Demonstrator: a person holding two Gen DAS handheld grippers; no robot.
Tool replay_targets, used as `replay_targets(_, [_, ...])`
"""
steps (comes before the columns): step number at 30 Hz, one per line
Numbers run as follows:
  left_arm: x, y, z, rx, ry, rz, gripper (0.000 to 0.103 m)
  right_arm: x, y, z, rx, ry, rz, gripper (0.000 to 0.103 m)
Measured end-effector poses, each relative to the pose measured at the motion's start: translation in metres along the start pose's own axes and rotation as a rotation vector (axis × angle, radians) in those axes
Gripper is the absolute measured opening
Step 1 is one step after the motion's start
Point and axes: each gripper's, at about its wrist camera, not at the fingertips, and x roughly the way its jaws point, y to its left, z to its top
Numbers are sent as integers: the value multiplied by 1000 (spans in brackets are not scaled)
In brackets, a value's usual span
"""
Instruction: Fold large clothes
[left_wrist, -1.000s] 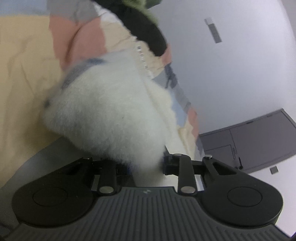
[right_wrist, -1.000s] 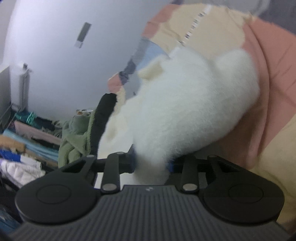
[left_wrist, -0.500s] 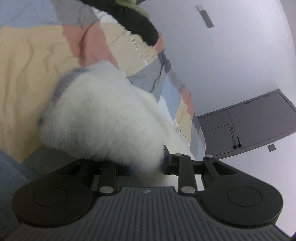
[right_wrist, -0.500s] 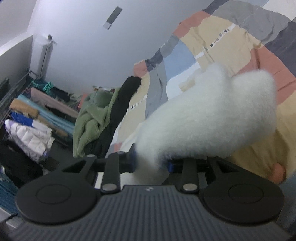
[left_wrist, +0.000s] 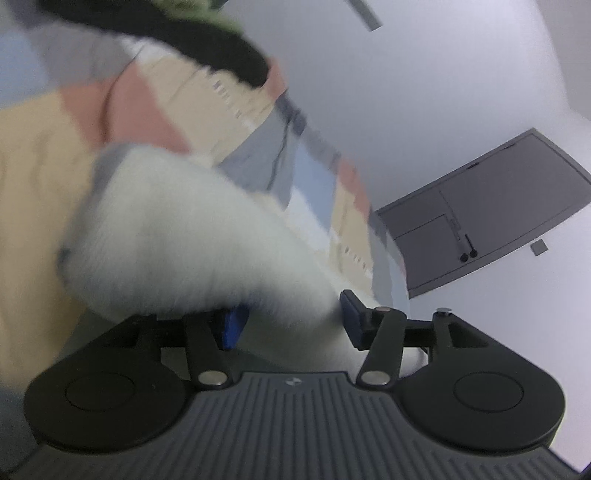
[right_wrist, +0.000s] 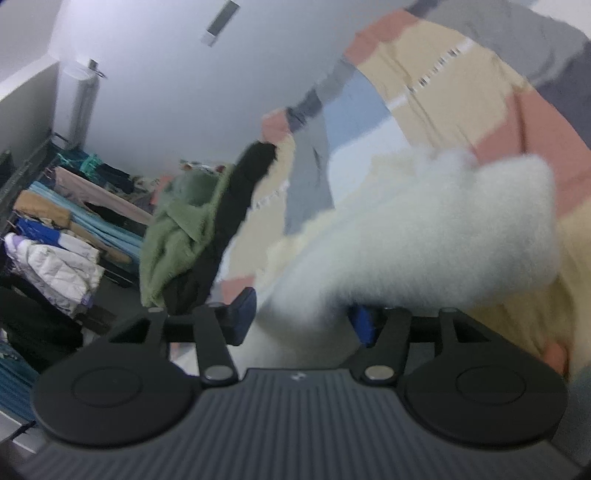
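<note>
1. In our left claw (left_wrist: 291, 319) we had a bunch of the white fleece garment (left_wrist: 192, 236) clamped between the blue pads (left_wrist: 232, 325); the jaws stood part-way apart because the pile filled the gap.
2. Our right claw (right_wrist: 301, 314) was likewise clenched on the same white fleece garment (right_wrist: 424, 236), with fleece bulging out past both pads.
3. From each claw the garment ran straight forward and out over the patchwork bedspread (left_wrist: 44, 158), so its long axis seemed to lie between our two claws, not along either one. Neither hand was nearer; both already had it.
4. The garment hung just above the bedspread. Whether its far end touched the bedspread we could not tell, since both views were blurred.
5. Beyond the garment, at the far edge of the bedspread, lay a green fleece and black clothes (right_wrist: 192, 236), well apart from our hold.
6. We judged the next move would be to carry both claws together toward the bedspread, keeping the span between them level so the fold would land square.
</note>
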Motion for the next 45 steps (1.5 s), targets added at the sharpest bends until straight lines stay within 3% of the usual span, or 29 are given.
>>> replay_targets(4, [17, -13, 28, 51, -39, -15, 60, 14, 15, 26, -30, -51, 13, 62])
replay_targets(9, [62, -21, 54, 225, -92, 16, 68, 50, 24, 55, -116, -114, 5, 75])
replay_targets(15, [122, 4, 65, 280, -68, 132, 68, 115, 6, 78, -184, -45, -92, 72])
replay_targets(22, [167, 34, 80, 305, -50, 139, 68, 178, -10, 77, -374, 3, -190, 72])
replay_targets(25, [176, 36, 85, 363, -33, 133, 67, 194, -15, 78, -404, -7, -200, 72])
replay_targets(35, [157, 33, 90, 358, -96, 102, 68, 182, -12, 87, -431, -48, -141, 72])
replay_targets(37, [142, 28, 91, 380, -154, 134, 68, 169, -7, 90, -447, -83, -149, 73])
replay_targets(40, [123, 26, 94, 399, -237, 199, 71, 146, -3, 91, -501, -173, -197, 89])
replay_targets(45, [116, 43, 108, 360, -273, 321, 74, 125, -12, 101, -528, -276, -296, 89])
